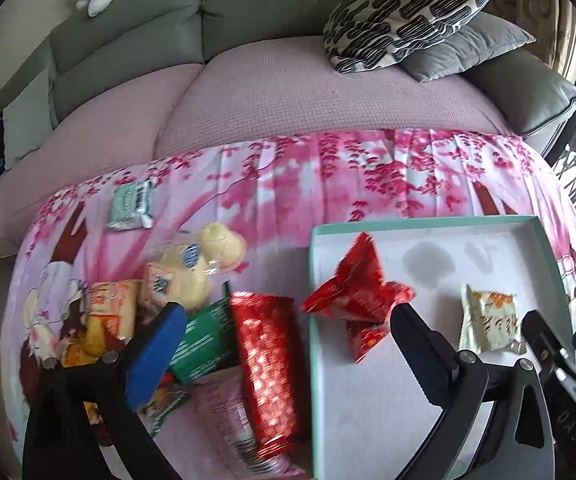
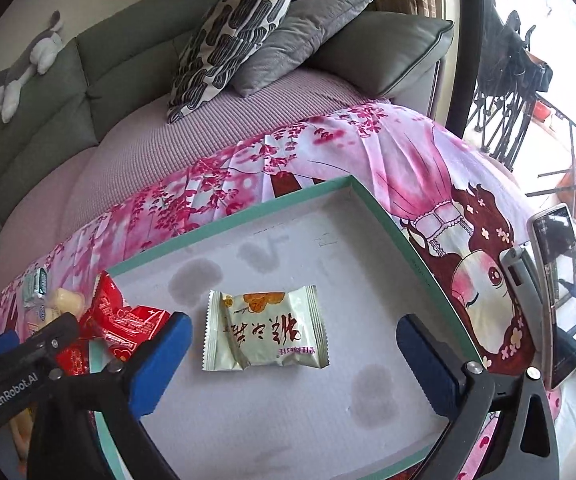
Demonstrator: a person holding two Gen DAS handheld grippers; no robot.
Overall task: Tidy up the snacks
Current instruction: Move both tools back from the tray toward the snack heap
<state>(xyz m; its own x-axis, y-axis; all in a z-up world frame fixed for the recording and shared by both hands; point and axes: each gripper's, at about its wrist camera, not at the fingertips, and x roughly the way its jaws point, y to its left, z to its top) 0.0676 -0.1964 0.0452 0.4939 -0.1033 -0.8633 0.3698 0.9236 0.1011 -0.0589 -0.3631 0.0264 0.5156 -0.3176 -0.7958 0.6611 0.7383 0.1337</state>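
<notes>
A shallow white box with a teal rim [image 1: 428, 224] [image 2: 227, 226] lies on a pink flowered blanket. Inside it are a crumpled red packet [image 1: 360, 292] [image 2: 123, 320] at the left wall and a pale gold packet [image 1: 488, 320] [image 2: 265, 328]. My left gripper [image 1: 288, 312] is open above the box's left wall and grips nothing. My right gripper [image 2: 294, 322] is open too, with the pale gold packet lying flat between its fingers, which stand clear of it. Left of the box lies a pile of snacks: a long red packet [image 1: 267, 368], a green packet [image 1: 207, 340] and yellow pastries [image 1: 191, 268].
A mint-green packet [image 1: 131, 206] lies apart at the blanket's far left. Behind the blanket is a grey sofa with a patterned cushion [image 1: 404, 12], a grey cushion and a plush toy [image 2: 23, 68]. A phone on a stand [image 2: 560, 292] stands right of the box.
</notes>
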